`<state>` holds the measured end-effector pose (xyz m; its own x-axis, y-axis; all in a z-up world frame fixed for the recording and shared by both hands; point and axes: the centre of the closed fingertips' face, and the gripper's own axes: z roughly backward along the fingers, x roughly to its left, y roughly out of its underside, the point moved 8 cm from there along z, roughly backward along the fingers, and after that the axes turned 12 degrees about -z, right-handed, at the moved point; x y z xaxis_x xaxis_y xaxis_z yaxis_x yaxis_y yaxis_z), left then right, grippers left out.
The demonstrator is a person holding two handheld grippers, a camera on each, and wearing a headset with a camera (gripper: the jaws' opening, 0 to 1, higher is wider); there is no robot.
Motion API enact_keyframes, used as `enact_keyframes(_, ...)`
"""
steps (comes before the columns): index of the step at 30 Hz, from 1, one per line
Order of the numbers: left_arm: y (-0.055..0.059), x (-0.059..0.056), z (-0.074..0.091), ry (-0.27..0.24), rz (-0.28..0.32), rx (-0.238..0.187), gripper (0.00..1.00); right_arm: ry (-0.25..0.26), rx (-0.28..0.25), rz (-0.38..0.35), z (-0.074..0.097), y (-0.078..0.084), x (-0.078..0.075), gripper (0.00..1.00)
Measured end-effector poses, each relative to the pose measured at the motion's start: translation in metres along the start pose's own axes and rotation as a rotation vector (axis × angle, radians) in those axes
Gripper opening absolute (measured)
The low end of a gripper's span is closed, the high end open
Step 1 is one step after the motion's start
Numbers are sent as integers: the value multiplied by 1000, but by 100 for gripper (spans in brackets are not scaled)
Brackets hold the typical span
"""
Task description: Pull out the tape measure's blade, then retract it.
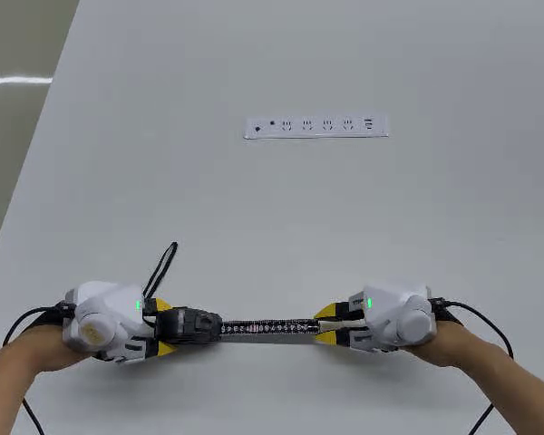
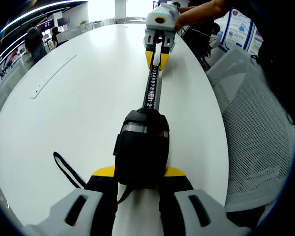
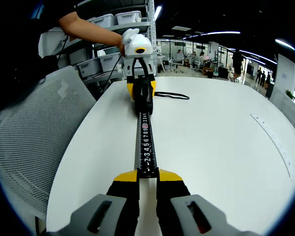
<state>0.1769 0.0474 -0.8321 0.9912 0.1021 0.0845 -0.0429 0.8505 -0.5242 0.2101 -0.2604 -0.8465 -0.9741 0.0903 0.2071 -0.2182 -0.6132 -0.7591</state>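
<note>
Black tape measure [image 1: 192,324] with its numbered blade [image 1: 267,325] drawn out straight.

The end of the blade [image 3: 146,142] was hidden between the jaws of the right hand-held gripper [image 3: 147,173]; markings on the power strip [image 1: 315,126], toward twelve o'clock, were too small to read.

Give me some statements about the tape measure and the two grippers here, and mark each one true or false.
1. The left gripper is shut on the tape measure's case. True.
2. The blade is fully retracted. False: it is pulled out and spans from the case to the right gripper.
3. The right gripper is shut on the blade's end. True.
4. The power strip lies under the blade. False: it lies apart, farther across the table.
</note>
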Motion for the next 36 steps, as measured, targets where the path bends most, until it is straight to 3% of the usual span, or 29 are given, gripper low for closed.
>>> enact_keyframes(36, -1, -1, 0, 2, 5, 9, 28, 6, -3, -10, 16, 12, -3, 9)
